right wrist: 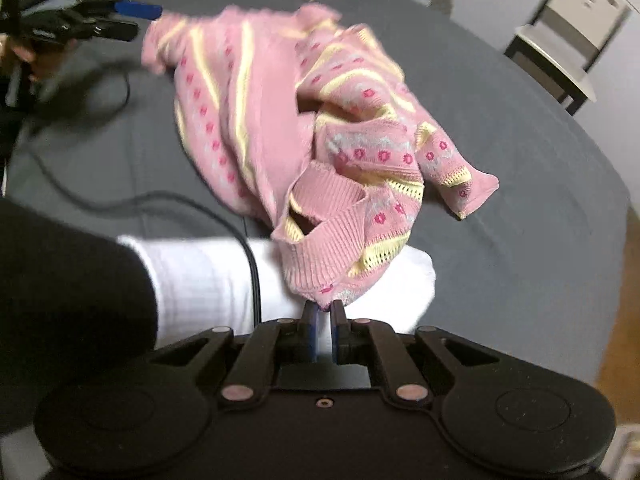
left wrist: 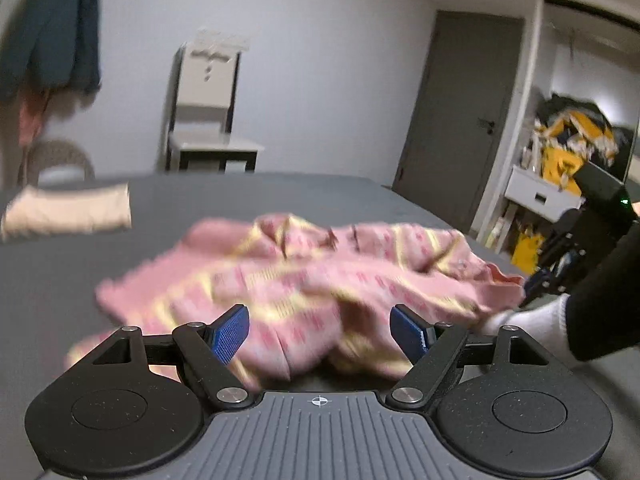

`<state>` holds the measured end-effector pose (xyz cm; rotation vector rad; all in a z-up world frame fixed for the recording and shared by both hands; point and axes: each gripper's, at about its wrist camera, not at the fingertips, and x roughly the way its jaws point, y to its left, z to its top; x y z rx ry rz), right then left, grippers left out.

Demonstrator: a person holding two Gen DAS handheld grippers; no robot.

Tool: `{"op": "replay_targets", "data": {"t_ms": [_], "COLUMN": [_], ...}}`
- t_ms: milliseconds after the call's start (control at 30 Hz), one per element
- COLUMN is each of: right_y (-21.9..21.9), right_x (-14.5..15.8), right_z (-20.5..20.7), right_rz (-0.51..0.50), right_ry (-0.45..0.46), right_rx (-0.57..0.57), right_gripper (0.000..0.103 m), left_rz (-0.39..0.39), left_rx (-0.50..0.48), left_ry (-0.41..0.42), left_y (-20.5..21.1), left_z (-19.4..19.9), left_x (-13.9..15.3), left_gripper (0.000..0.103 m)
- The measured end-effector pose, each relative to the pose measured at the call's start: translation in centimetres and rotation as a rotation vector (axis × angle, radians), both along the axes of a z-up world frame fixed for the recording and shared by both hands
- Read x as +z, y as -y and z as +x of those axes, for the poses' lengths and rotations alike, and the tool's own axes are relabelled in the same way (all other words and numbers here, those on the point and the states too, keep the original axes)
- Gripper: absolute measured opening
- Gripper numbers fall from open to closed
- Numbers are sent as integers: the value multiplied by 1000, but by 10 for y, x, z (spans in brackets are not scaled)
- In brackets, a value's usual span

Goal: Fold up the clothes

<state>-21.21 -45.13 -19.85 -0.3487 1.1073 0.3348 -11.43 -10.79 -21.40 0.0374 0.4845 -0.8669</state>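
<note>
A pink knitted sweater point(left wrist: 304, 276) with yellow stripes and red dots lies crumpled on the dark grey table point(left wrist: 60, 280). My left gripper point(left wrist: 320, 334) is open at the sweater's near edge, its blue pads point(left wrist: 230, 334) spread wide with cloth lying between them. In the right wrist view my right gripper point(right wrist: 325, 316) is shut on the sweater's point(right wrist: 280, 120) ribbed hem, lifting that end. The left gripper point(right wrist: 136, 10) shows at the far top left, beside the sweater's other end. A white-sleeved hand point(right wrist: 200, 276) lies under the held hem.
A folded beige cloth point(left wrist: 68, 212) rests at the table's point(right wrist: 500, 140) far left. A black cable point(right wrist: 120, 200) snakes across the table. A chair point(left wrist: 208, 120) stands behind the table, a door point(left wrist: 460, 120) and cluttered shelves point(left wrist: 560, 160) at right.
</note>
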Motion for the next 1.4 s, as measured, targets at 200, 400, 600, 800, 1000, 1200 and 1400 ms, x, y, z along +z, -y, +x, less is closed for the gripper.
{"op": "replay_targets", "data": {"t_ms": [200, 400, 600, 800, 1000, 1200, 1400], "right_y": [15, 19, 16, 13, 5, -2, -4], "right_x": [-4, -10, -12, -9, -9, -8, -8], "right_z": [-1, -8, -8, -1, 0, -1, 3], "right_rz": [77, 108, 108, 110, 76, 29, 10], "right_ry": [67, 114, 121, 146, 159, 165, 156], "right_rx": [-41, -37, -13, -13, -12, 14, 48], "right_gripper": [7, 8, 8, 9, 10, 22, 22], "left_rz": [91, 295, 315, 267, 275, 292, 369], "left_rx": [16, -79, -187, -207, -226, -230, -221], "left_ry": [51, -12, -38, 43, 110, 115, 236], "left_y": [41, 97, 101, 73, 48, 27, 17], "left_z": [71, 114, 87, 42, -10, -48, -65], "left_x": [26, 7, -16, -11, -8, -2, 5], "left_gripper": [103, 102, 41, 20, 19, 20, 26]}}
